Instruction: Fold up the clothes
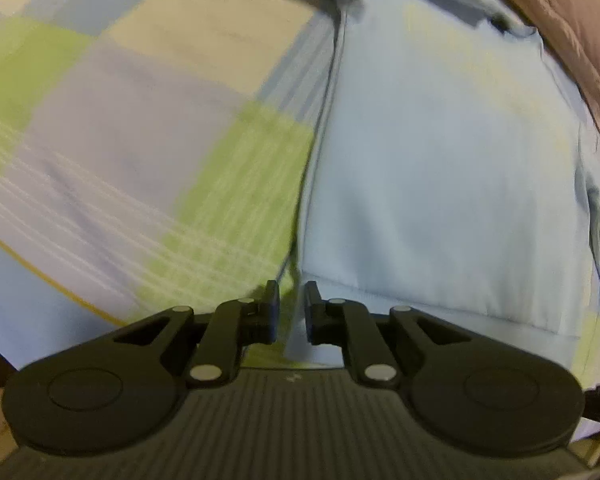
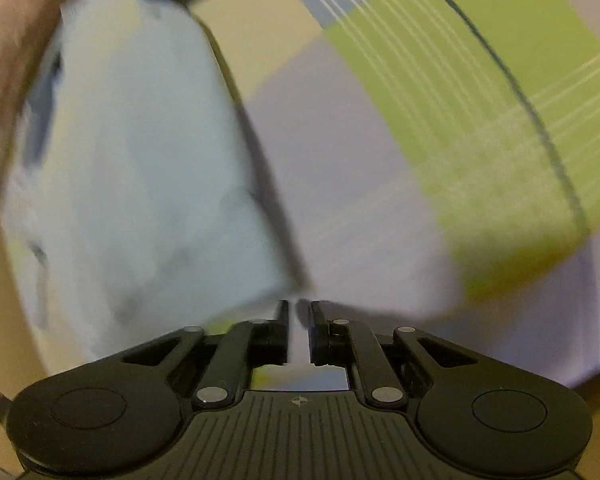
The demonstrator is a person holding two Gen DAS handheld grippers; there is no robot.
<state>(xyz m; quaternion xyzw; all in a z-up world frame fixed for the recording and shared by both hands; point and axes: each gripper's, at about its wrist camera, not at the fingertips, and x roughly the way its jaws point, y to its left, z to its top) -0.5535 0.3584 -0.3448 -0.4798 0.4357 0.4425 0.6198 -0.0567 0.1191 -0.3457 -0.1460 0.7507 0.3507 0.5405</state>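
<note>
A light blue garment (image 1: 440, 168) lies flat on a checked bedsheet (image 1: 140, 120), filling the right half of the left wrist view. Its straight left edge runs down into my left gripper (image 1: 292, 308), whose jaws pinch that edge with only a thin strip of cloth between them. In the blurred right wrist view the same garment (image 2: 132, 160) fills the left side. Its near corner tapers down into my right gripper (image 2: 299, 320), which is shut on a pale strip of the cloth.
The bedsheet (image 2: 420, 120) has green, lilac and beige squares with thin white stripes. A brown blanket (image 1: 572, 32) lies bunched along the garment's far side, and the blanket (image 2: 8, 60) also shows at the right wrist view's upper left. The bed's edge drops off at the lower left of the left wrist view.
</note>
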